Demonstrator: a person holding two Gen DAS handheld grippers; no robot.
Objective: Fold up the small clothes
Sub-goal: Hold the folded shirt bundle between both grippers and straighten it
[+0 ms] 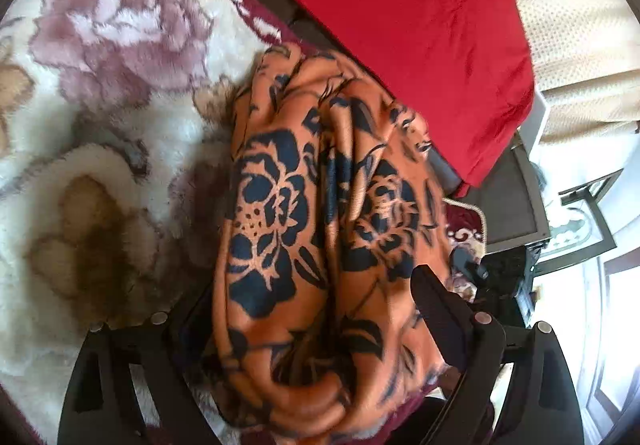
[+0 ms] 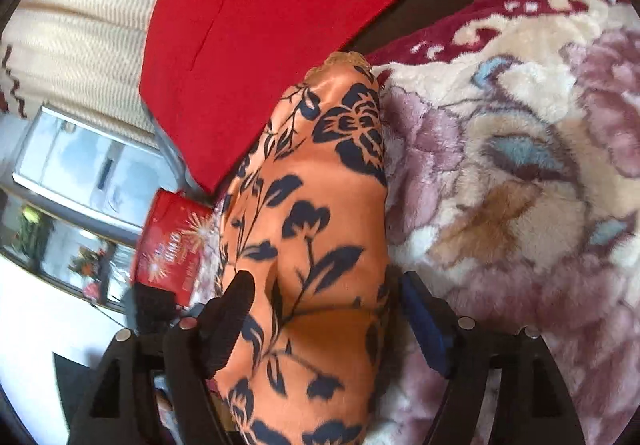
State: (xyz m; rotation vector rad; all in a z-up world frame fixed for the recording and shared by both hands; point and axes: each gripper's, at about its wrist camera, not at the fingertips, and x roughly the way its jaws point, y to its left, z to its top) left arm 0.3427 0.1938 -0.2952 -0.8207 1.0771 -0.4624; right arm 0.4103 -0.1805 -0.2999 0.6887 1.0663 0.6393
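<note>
An orange garment with a dark blue flower print (image 1: 304, 229) lies bunched in folds on a fluffy cream and mauve floral blanket (image 1: 100, 105). My left gripper (image 1: 316, 309) has its jaws on either side of the bunched cloth, shut on it; the left finger is mostly hidden by the cloth. In the right wrist view the same garment (image 2: 312, 229) runs up from between my right gripper's (image 2: 326, 309) fingers, which are shut on it. The blanket (image 2: 500, 185) lies to its right.
A red cushion (image 1: 400, 25) lies behind the garment, also in the right wrist view (image 2: 260, 25). A cream curtain (image 1: 580, 45) hangs beyond. A red box (image 2: 172, 249) and a glass-topped table (image 2: 80, 165) stand off the blanket's edge.
</note>
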